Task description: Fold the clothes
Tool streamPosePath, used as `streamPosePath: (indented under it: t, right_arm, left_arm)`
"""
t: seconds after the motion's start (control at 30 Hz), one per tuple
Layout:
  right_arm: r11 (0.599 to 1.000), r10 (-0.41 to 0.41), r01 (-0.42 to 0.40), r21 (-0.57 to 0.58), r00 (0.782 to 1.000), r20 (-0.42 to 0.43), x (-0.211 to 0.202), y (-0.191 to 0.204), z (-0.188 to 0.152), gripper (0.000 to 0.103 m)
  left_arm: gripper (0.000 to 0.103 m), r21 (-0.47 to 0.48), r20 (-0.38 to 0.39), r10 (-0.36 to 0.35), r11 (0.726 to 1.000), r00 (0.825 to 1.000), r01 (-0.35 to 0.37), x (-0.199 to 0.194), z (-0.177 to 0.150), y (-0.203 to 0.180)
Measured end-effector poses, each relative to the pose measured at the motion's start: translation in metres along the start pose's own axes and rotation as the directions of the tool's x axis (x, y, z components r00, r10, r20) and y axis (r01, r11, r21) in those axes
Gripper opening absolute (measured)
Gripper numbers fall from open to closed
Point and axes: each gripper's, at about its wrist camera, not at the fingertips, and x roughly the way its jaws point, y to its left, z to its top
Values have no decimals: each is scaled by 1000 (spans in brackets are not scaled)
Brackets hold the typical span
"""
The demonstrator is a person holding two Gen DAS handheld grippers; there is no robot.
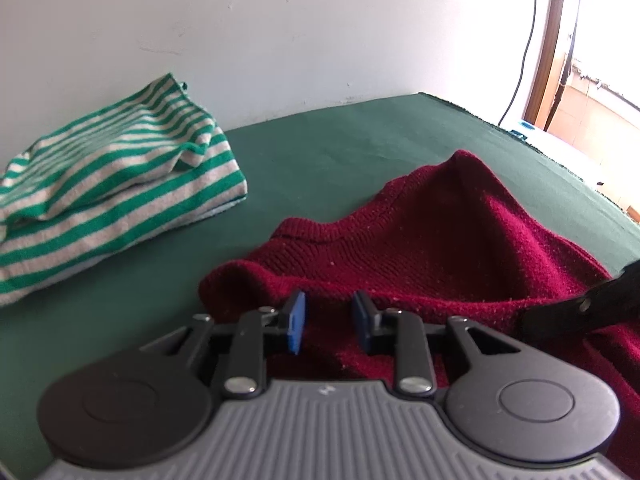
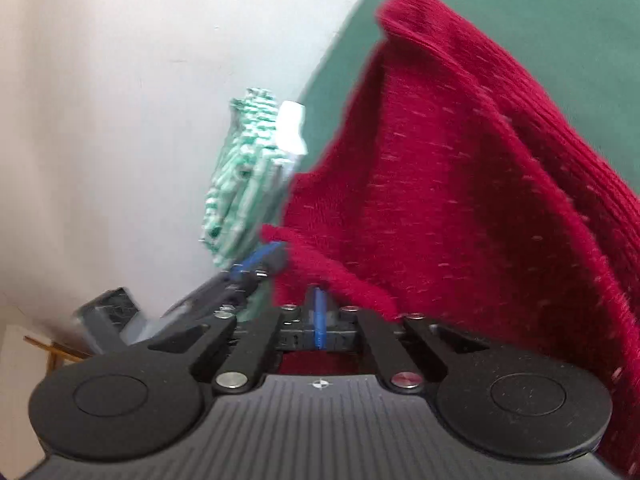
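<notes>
A dark red knit sweater [image 1: 432, 248] lies bunched on the green table cover [image 1: 340, 152]. My left gripper [image 1: 329, 322] is open, its blue pads either side of the sweater's near edge, with cloth between them. My right gripper [image 2: 318, 312] is shut on the red sweater [image 2: 460, 200], which hangs raised and draped over its right side. The right gripper's black tip shows in the left wrist view [image 1: 588, 308] at the sweater's right edge. The left gripper shows in the right wrist view [image 2: 256, 264], at the sweater's other edge.
A folded green-and-grey striped garment [image 1: 112, 176] lies at the table's back left by the white wall; it also shows blurred in the right wrist view [image 2: 244, 176]. A window [image 1: 592, 60] with a hanging cable is at the far right.
</notes>
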Motion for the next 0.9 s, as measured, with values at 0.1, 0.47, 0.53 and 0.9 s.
streamPosePath:
  t: [0.1, 0.47, 0.53, 0.9]
  right_arm:
    - [998, -68, 68, 9, 997, 36, 0, -6, 7, 0]
    - [922, -207, 201, -332, 978, 16, -87, 53, -65, 11]
    - [920, -195, 171, -352, 980, -33, -108, 58, -99, 11]
    - [903, -205, 203, -380, 978, 36, -92, 59, -27, 19]
  left_arm:
    - [32, -7, -3, 18, 1000, 1000, -18, 6, -2, 0]
    - [52, 130, 119, 64, 988, 991, -80, -84, -27, -76]
    - [58, 157, 112, 32, 986, 993, -50, -99, -47, -105]
    - [55, 90, -20, -100, 991, 995, 102, -122, -107, -207]
